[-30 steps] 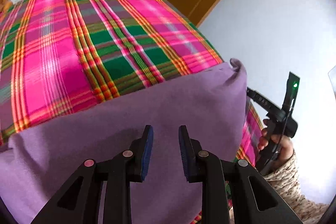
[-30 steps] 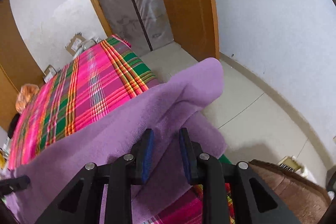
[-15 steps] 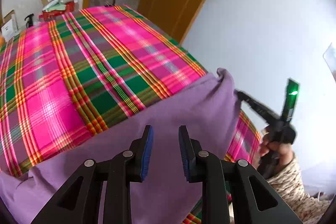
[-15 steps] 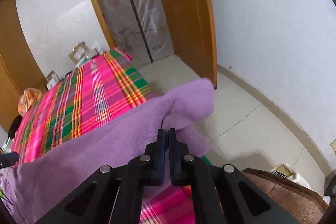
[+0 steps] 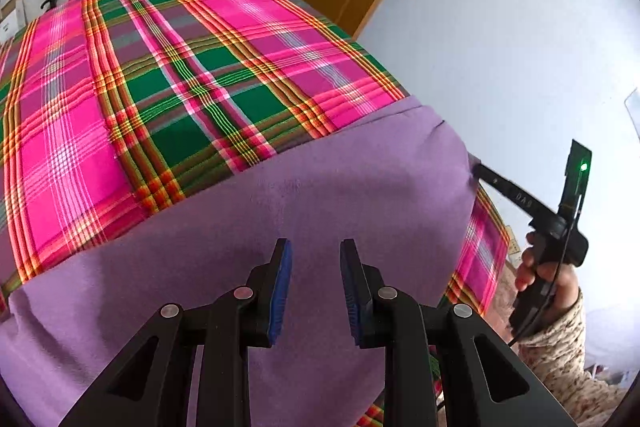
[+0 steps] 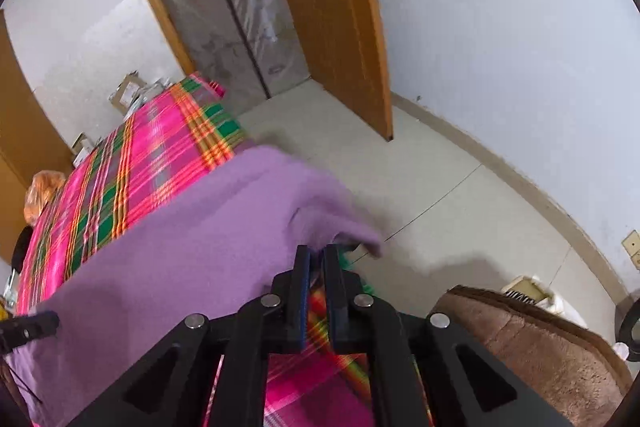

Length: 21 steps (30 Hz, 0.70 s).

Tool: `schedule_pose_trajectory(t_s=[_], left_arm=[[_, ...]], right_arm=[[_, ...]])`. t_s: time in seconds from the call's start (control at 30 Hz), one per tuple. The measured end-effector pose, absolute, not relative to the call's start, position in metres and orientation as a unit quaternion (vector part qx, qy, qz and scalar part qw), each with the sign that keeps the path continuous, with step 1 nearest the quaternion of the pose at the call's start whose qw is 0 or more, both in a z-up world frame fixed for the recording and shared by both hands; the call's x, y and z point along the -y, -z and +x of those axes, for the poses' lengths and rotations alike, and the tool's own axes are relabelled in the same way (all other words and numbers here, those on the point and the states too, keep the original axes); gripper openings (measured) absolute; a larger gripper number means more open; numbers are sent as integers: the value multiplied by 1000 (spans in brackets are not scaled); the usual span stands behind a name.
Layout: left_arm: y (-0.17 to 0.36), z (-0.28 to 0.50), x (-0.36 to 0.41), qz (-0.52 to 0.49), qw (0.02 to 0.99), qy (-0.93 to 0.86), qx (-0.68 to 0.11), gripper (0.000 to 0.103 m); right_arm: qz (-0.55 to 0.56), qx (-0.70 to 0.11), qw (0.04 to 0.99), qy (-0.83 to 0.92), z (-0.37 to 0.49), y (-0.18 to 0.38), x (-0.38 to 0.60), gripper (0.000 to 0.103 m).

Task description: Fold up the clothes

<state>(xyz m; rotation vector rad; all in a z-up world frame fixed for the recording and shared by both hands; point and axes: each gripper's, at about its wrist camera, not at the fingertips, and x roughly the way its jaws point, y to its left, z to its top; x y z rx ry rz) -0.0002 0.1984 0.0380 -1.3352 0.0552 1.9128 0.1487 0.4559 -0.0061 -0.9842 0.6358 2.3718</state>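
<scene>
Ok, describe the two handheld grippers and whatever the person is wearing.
Both grippers are matte black, with angular fingers, silver rivets and blue ribbed pads: left gripper, right gripper. In the left wrist view the right tool carries a green light, a black cable and faint white lettering. A beige knitted sleeve covers the wrist.

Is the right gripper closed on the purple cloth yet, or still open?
Shut on the cloth. The right gripper has just closed to a thin gap, pinching the purple cloth's edge at its tips.

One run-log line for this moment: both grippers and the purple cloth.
left gripper: open above purple cloth | right gripper: jaws just closed, cloth edge pinched between them
</scene>
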Motion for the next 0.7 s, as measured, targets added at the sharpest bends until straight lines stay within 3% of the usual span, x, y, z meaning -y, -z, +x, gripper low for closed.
schedule_pose_trajectory(t_s=[0.17, 0.4, 0.7], left_arm=[[-36, 0, -199, -527, 396, -751, -20, 26], [-33, 0, -199, -531, 400, -746, -9, 26], [-26, -7, -201, -539, 398, -742, 2, 26]], right_arm=[[-335, -217, 231, -887, 136, -12, -463, 9], [-383, -195, 183, -884, 82, 4, -471, 35], [-420, -182, 148, -877, 52, 19, -481, 39]])
